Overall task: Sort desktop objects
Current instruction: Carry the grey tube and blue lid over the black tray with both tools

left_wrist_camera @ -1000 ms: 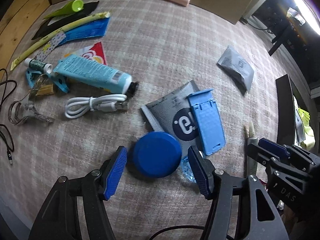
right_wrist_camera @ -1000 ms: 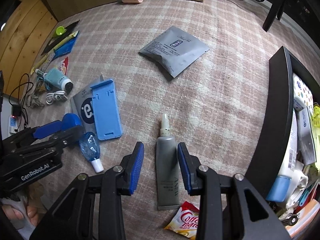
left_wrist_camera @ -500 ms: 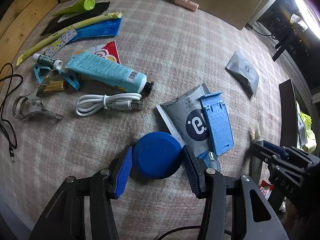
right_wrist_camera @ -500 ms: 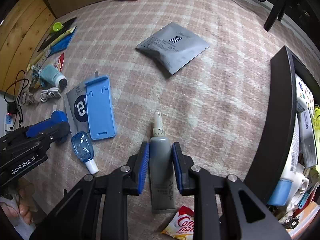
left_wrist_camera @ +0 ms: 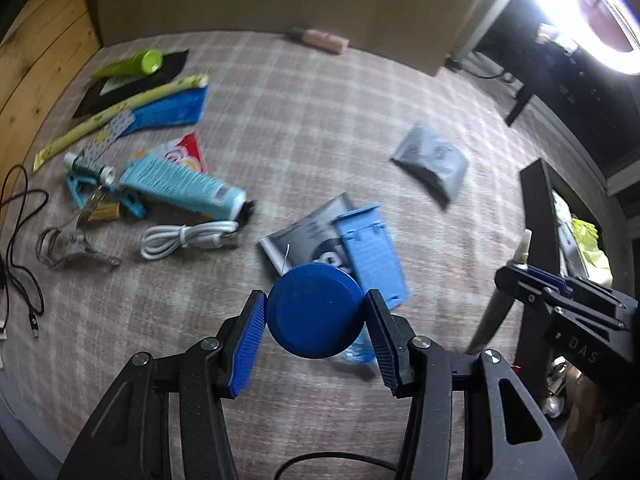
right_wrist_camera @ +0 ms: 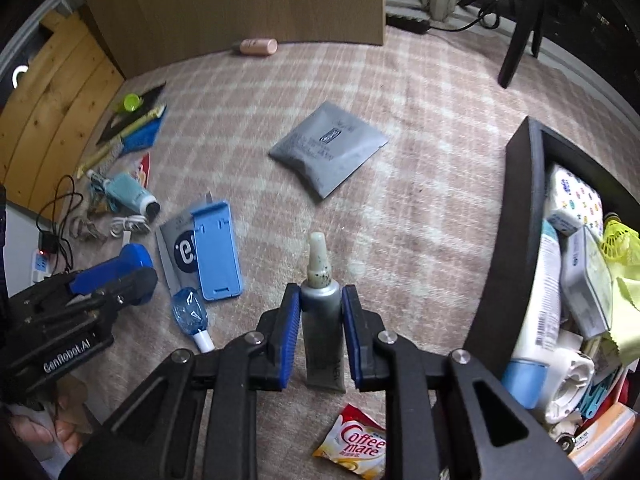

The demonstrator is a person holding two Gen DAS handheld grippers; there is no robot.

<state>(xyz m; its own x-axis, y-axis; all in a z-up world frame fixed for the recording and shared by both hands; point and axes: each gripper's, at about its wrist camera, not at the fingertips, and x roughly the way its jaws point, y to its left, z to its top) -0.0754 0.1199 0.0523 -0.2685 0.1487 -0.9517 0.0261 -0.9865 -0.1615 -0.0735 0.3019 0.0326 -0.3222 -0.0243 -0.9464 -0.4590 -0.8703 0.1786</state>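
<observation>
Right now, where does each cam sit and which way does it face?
Left wrist: on the left gripper, looking steeply down at the plaid cloth; its fingers clamp a blue round lid.
Right wrist: on the right gripper, also facing down; fingers closing on a grey tube; dark bin on the right.
Shared: blue phone stand, grey sachet, each other's gripper.

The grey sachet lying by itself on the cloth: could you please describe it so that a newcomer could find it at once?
Start at the black tray on the right of the checked cloth, then look left towards the middle. The grey sachet lies flat there, apart from everything else. Unlike the other grey packet, nothing lies on it.
</observation>
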